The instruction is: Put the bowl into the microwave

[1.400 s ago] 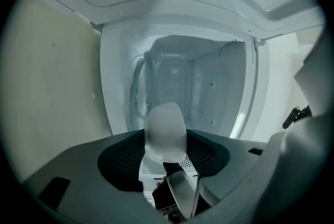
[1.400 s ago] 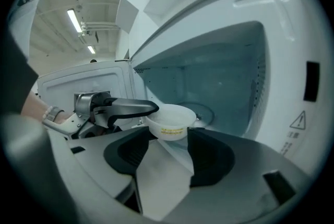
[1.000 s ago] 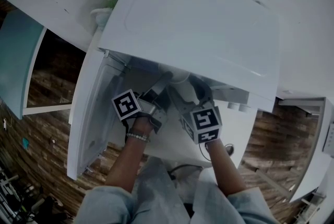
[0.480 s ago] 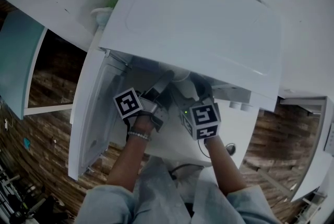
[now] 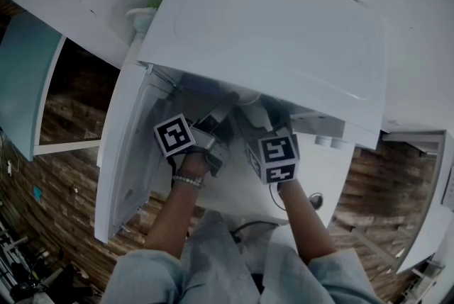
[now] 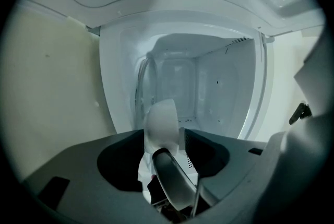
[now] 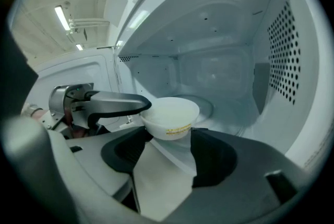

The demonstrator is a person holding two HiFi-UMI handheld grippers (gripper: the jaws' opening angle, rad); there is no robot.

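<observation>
Hardly anything has been shifted over the last second: in the head view both grippers are found at almost the same spots before the open microwave. The round white bowl [image 7: 170, 113], marked with a small yellow label [image 7: 176, 130] on its side, is held at the front of the cavity of the white box-shaped microwave [image 5: 284, 33], before the round glass turntable [image 7: 211, 108]. Whether its base is set down on the cavity floor cannot be told. Its rim is clamped on the left side by the left gripper [image 6: 163, 137], one silver-and-black finger [image 7: 117, 103] being laid over the edge. The right gripper [image 7: 170, 138] is kept with its jaws wide apart, though they have just been closed a little. The bowl is seen at their tips, and no pressing of the pads on it is shown. The white microwave door [image 5: 124, 147] is swung fully open at the left of the head view. A perforated panel [image 7: 289, 56] is set in the cavity's right wall. Brown wooden flooring [image 5: 64, 118] is seen below.
</observation>
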